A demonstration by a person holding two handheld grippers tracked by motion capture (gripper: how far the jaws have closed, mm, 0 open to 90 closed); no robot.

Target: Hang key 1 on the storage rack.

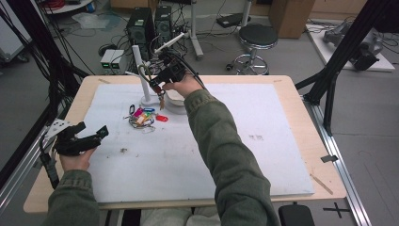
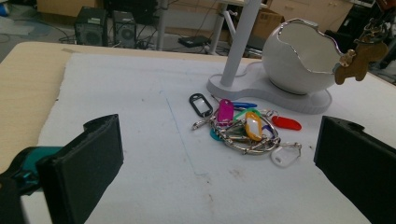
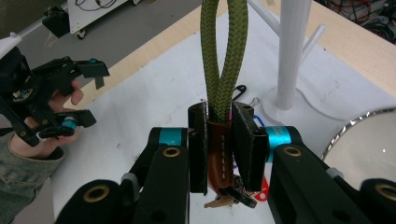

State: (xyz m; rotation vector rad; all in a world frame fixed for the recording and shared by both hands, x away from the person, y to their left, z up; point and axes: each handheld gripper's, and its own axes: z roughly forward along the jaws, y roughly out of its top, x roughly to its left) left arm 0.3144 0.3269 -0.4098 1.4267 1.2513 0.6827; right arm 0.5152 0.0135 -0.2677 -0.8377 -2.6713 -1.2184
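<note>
Right gripper view: right gripper (image 3: 219,140) pinches the strap (image 3: 223,56) mid-frame; loop it squarely over a peg (image 3: 314,41). Left gripper (image 1: 77,138) is spread.

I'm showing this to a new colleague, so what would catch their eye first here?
First, the right gripper, its fingers shut on a keychain with an olive rope loop, held beside the white peg stand. Next, the pile of coloured key tags on the white mat, before the white bowl.
</note>
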